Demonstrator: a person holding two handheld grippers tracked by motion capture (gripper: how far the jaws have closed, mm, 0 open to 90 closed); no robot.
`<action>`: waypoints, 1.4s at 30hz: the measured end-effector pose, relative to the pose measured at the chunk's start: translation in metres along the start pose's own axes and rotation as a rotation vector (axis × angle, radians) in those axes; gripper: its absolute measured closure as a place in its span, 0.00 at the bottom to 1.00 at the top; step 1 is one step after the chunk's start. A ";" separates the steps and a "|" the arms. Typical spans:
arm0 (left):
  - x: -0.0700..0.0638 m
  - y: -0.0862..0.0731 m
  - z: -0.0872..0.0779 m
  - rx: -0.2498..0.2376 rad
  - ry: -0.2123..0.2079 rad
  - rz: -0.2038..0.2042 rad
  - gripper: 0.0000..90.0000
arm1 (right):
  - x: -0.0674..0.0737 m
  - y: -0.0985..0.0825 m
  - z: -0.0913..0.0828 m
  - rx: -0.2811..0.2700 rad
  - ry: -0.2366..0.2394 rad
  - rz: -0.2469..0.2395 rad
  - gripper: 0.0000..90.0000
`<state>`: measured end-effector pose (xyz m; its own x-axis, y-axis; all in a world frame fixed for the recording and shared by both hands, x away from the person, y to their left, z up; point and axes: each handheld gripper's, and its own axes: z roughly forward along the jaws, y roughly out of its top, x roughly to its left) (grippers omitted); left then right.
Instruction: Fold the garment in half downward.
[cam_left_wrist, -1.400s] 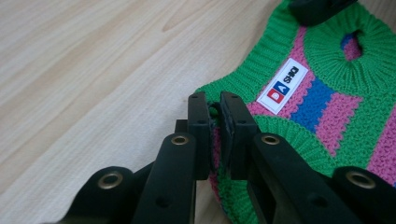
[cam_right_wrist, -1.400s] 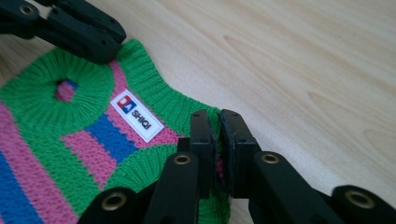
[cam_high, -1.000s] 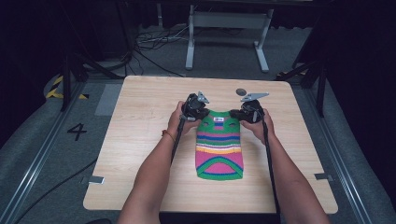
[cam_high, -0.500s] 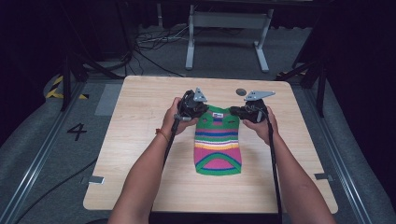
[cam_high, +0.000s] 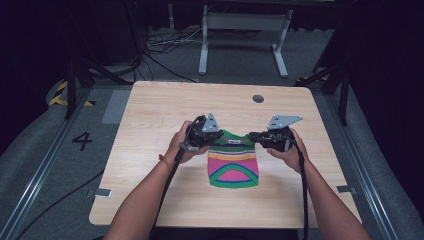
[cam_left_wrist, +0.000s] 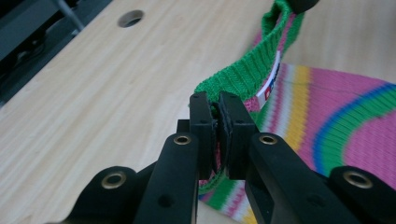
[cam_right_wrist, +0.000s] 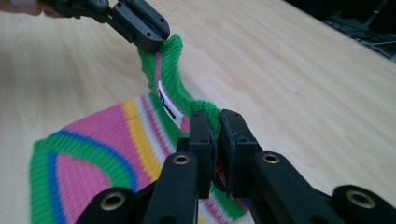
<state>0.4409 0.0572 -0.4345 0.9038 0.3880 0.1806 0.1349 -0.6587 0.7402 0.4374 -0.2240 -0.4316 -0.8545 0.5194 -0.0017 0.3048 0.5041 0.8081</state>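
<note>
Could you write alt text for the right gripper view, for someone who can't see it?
Two black jaws of the right gripper pinch the green ribbed collar of a striped pink, yellow and green knitted top on a pale wooden table; the left gripper grips its far shoulder.

Striped knit sweater (cam_high: 233, 162) lifted at shoulders

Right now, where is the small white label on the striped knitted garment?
The small white label sits inside the green ribbed collar, between the left tongs and right tongs.

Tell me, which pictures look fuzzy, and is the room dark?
High view: the table is lit, the room around it dark. Left gripper view: the black jaws are sharp, the striped knit top goes soft farther off. Right gripper view: the far table edge blurs.
</note>
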 end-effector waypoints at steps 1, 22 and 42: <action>-0.004 -0.002 -0.001 -0.002 -0.004 0.010 0.94 | 0.004 -0.003 -0.001 0.003 0.011 -0.009 0.93; -0.070 -0.043 -0.005 0.092 -0.136 0.078 0.91 | 0.067 -0.049 -0.006 0.143 0.147 -0.092 0.94; -0.077 -0.070 0.000 0.037 -0.173 0.033 0.72 | 0.069 -0.081 -0.004 0.134 0.161 -0.025 0.83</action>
<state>0.3623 0.0732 -0.5003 0.9639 0.2512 0.0880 0.1158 -0.6936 0.7110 0.3520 -0.2317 -0.4947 -0.9156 0.3937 0.0820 0.3265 0.6086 0.7232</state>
